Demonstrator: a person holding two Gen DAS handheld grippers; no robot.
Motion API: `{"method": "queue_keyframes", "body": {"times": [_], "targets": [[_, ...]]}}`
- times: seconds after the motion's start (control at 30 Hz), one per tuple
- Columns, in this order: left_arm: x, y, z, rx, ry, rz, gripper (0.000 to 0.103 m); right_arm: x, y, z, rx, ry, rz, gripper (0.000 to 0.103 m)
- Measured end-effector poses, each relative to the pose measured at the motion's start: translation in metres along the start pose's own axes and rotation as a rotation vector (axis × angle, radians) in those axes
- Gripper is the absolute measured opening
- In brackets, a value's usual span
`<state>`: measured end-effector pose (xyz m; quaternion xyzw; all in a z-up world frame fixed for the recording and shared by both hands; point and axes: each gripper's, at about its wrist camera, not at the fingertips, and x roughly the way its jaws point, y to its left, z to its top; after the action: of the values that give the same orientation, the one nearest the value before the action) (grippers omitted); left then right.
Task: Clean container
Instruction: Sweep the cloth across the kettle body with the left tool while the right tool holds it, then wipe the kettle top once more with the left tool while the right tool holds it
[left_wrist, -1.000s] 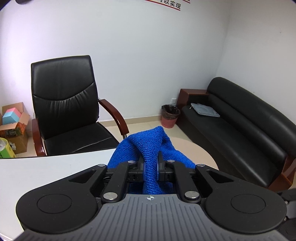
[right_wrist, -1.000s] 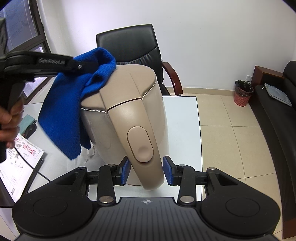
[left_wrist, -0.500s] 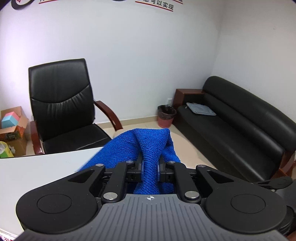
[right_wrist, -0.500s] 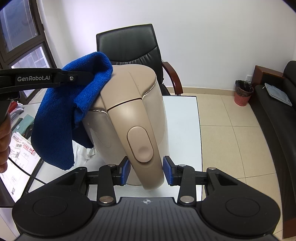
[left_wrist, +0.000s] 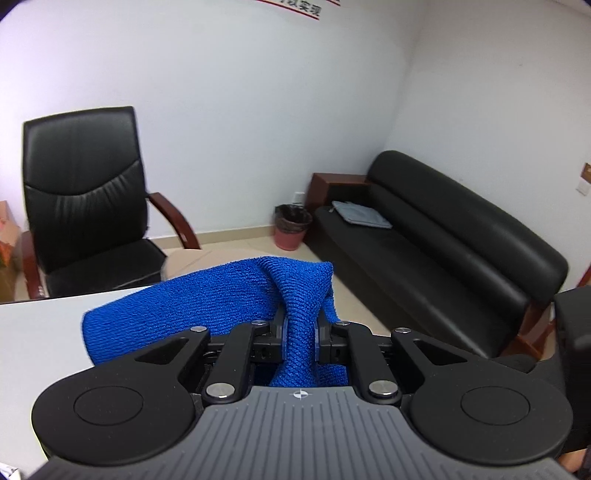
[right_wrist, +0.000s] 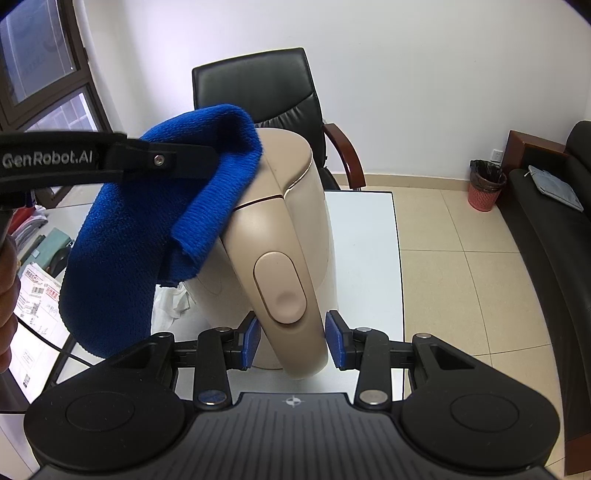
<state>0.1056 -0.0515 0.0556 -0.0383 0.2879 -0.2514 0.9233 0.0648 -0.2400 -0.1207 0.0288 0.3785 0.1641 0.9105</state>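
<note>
Blue cloth (right_wrist: 122, 258), clenched in your left gripper (left_wrist: 299, 332), had slid further across the kettle (right_wrist: 280, 236) lid since a second before, so wiping was underway. Your right gripper (right_wrist: 293, 341) grasped the handle, steadying the kettle on the table (right_wrist: 364, 236).

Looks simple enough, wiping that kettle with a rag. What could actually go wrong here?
Two things, probably. The right gripper holds the beige plastic kettle only low on its handle, so a hard push from the blue knitted cloth might tip or twist it. Also, the left gripper pinches just one fold of the cloth; the loose part hangs beside the kettle and could snag or slip out.
</note>
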Motion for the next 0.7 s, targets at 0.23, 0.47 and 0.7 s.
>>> {"method": "queue_keyframes", "body": {"times": [0.23,0.47,0.7], "targets": [[0.016,-0.014,0.004,0.051,0.017,-0.044,0.012,-0.001,0.000,-0.001,-0.001,0.002,-0.001,0.040],[0.038,-0.012,0.012,0.053,0.033,-0.065,0.012,-0.002,0.000,-0.002,-0.001,0.002,0.000,0.040],[0.056,-0.004,0.021,0.045,0.037,-0.060,0.012,-0.003,0.000,-0.003,0.000,0.003,0.002,0.040]]}}
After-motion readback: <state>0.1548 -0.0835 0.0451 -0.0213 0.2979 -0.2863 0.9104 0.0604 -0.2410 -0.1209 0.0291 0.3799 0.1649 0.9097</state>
